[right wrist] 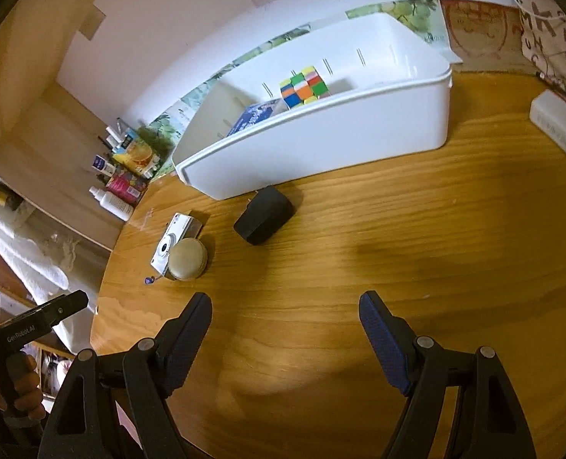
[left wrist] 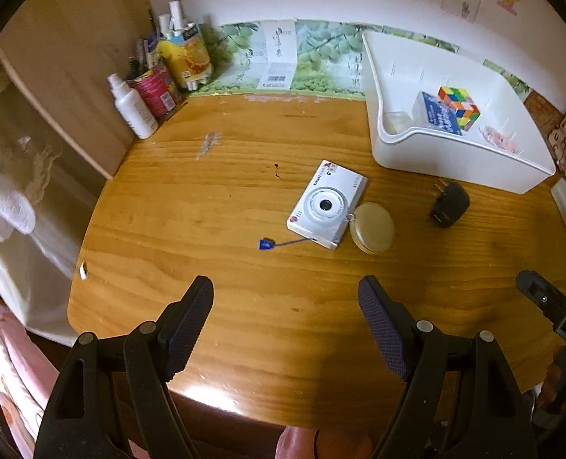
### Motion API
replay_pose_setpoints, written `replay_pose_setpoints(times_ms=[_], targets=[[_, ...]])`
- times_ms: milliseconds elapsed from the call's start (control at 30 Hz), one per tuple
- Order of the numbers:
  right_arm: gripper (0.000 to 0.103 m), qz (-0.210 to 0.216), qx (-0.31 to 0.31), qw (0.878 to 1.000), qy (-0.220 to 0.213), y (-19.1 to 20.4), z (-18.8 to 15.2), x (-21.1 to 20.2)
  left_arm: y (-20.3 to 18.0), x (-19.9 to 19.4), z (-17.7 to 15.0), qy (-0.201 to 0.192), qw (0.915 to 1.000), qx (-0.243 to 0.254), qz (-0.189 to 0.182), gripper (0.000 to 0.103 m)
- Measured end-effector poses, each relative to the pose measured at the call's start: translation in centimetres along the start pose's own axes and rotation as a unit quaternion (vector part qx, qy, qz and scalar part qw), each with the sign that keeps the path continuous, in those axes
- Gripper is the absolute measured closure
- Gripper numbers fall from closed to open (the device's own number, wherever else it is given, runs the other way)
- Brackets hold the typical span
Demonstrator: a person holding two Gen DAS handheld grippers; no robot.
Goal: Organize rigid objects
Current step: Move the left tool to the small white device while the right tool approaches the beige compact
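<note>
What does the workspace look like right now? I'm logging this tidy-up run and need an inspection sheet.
Surface: wooden table, scuffed, mostly bare.
Job's things: white camera lies flat, round tan case touching it; black plug adapter beside the white bin; colour cube and blue box already inside the bin.
Clutter: spray bottle, cartons and tubes in the far left corner.
Grippers: left gripper open, empty; right gripper open, empty; both above the table.
Cables: only the camera's blue wrist strap.
Surroundings: white wall, wooden side panel, white cloth at left.
</note>
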State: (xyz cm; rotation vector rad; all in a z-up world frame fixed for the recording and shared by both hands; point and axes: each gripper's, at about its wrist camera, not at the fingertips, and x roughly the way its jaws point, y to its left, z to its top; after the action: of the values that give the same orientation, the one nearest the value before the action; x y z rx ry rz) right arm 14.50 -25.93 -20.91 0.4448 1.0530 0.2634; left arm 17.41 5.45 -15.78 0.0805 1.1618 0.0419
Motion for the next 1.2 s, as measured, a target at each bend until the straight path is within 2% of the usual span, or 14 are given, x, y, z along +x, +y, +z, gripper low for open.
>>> replay_pose_setpoints(times_ms=[300, 533, 767, 967, 1200], targets=[[0.023, -0.01, 0.018, 1.0, -0.002, 3.1, 0.2, 2.8, 1.1, 2.8, 3.9, 0.028, 0.997, 0.07, -0.015, 0.022], [0.023, -0.026, -0.009, 1.0, -0.003, 6.5, -0.1, 5.3, 0.6, 5.5, 7.4, 0.068, 0.9906, 0.111, -0.041, 0.022], [0.023, -0.037, -0.07, 0.997, -0.002, 10.4, -0.5, 8.0, -0.9, 8.6, 9.8, 0.125, 0.9805, 0.132, -0.075, 0.022], [0.023, -0.049, -0.124, 0.991, 0.004, 13.1, -1.2, 10.3, -2.5, 11.0, 10.5, 0.166, 0.9704, 0.149, -0.092, 0.022], [0.023, -0.069, -0.138, 0.988, 0.002, 13.9, -1.3, 11.7, -3.7, 13.4, 10.4, 0.208, 0.9588, 0.162, -0.106, 0.022]])
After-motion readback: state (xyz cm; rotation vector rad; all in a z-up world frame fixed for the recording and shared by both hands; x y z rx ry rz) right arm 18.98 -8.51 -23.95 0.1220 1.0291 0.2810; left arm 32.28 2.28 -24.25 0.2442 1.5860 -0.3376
